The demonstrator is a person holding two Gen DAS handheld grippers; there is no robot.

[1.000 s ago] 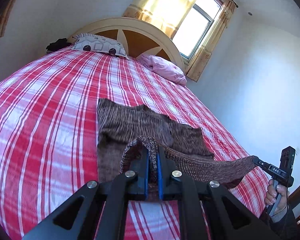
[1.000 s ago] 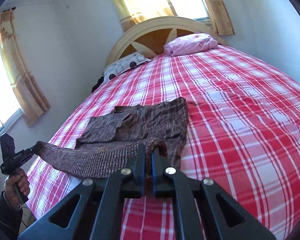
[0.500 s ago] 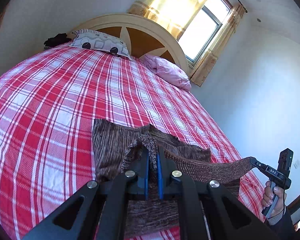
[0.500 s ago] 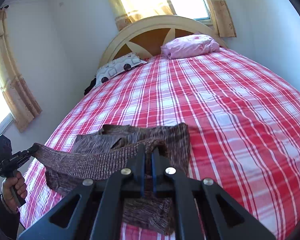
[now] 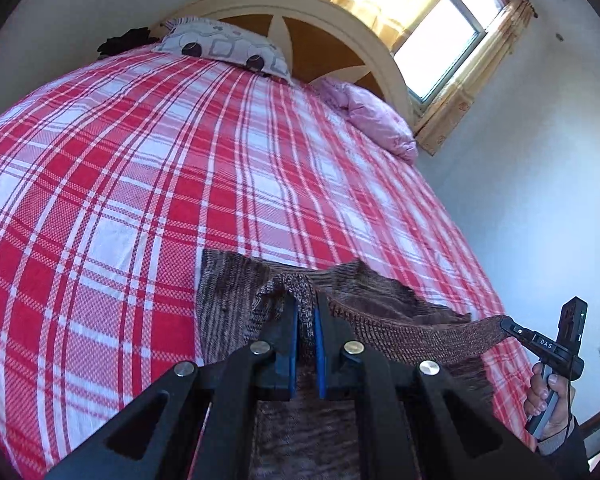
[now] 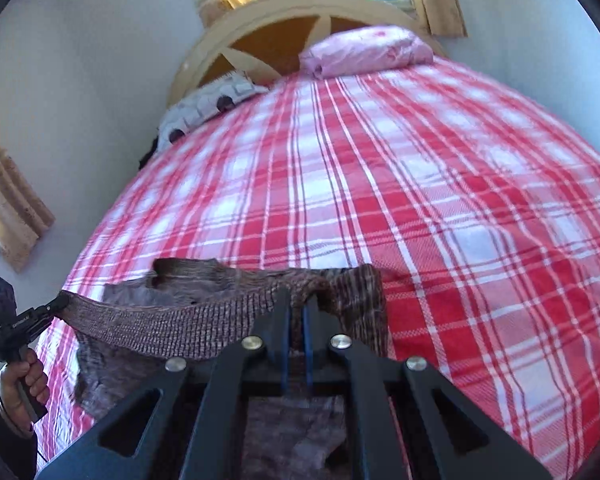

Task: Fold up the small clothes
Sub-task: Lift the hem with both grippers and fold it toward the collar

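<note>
A small brown knitted garment (image 5: pixel 228 292) lies on the red plaid bed (image 5: pixel 140 184). My left gripper (image 5: pixel 306 312) is shut on one corner of its ribbed hem. My right gripper (image 6: pixel 296 310) is shut on the other corner. The hem band (image 5: pixel 412 336) is stretched taut between them and held above the rest of the garment (image 6: pixel 188 272). The right gripper (image 5: pixel 508 326) shows at the right edge of the left wrist view, and the left gripper (image 6: pixel 58 304) at the left edge of the right wrist view. The part of the garment under the gripper bodies is hidden.
A patterned white pillow (image 5: pixel 224 42) and a pink pillow (image 5: pixel 380 120) lie against the arched headboard (image 5: pixel 316 20). A dark item (image 5: pixel 124 40) sits at the bed's far left corner. Curtained windows (image 5: pixel 440 36) stand behind and beside the bed.
Both grippers have carried the stretched hem forward over the garment, toward its far edge. Less of the garment shows beyond the fingers, and the bed looks closer.
</note>
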